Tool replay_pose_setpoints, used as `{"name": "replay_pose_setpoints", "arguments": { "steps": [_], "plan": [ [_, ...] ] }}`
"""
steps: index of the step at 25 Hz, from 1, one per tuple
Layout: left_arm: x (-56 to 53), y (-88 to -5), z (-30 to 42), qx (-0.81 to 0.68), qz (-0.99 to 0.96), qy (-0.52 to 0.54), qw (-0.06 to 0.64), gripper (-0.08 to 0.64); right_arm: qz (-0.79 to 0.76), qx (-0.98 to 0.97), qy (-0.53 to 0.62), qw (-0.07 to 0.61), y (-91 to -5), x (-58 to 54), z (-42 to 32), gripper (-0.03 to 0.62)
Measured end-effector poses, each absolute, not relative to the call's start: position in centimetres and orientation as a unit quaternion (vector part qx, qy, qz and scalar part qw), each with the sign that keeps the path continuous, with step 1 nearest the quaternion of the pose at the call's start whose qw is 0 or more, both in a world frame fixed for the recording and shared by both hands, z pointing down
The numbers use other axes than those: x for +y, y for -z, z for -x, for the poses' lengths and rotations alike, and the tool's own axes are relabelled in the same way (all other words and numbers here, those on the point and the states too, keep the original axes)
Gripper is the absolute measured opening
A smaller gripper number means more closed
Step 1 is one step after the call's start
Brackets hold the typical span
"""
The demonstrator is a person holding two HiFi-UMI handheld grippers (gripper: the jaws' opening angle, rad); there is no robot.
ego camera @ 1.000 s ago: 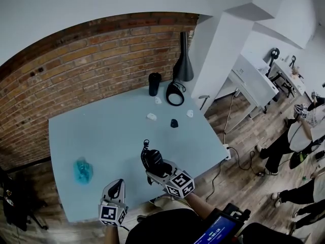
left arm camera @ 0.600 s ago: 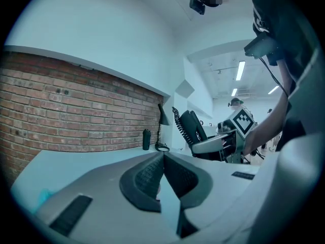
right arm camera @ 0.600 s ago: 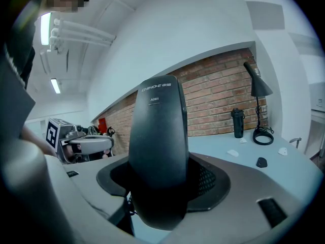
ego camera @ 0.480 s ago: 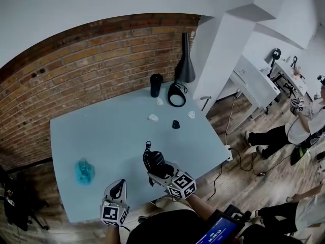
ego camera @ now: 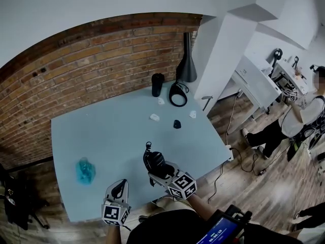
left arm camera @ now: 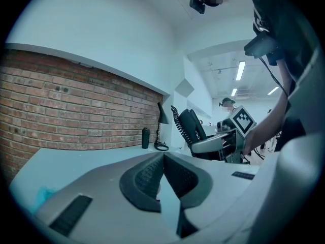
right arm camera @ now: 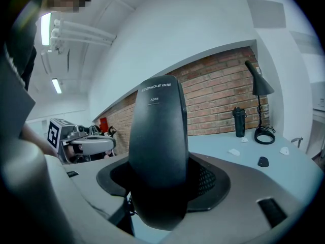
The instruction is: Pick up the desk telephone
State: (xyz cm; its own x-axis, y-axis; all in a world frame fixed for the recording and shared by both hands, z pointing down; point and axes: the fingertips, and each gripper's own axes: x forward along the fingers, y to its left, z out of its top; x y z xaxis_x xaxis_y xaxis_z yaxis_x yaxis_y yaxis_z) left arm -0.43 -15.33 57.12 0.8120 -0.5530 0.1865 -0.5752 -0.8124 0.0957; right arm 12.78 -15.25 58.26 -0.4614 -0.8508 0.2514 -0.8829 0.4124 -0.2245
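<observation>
Phone [right arm camera: 157, 156] stands upright, clamped in the right tool [ego camera: 158, 168], over the 5 o'clock edge of the tabletop [ego camera: 101, 131]. Left tool [left arm camera: 162, 176], at the phone's 8 o'clock by the near edge, has its jaws together, empty

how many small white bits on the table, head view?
3 white bits: one between the bottle and the lamp's ring base; one nearer the middle of the table; one near its right edge. The phone may hide others.
</observation>
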Motion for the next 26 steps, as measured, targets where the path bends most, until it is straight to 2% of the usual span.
{"name": "replay_pose_setpoints", "arguments": {
  "steps": [26],
  "plan": [
    [-15.2, -58.0, -0.9, -0.29, -0.95, -0.087, 0.08, 0.028, -0.509, -0.842, -0.166, 0.063, -59.2, -15.0, -13.7, 0.288]
  ]
}}
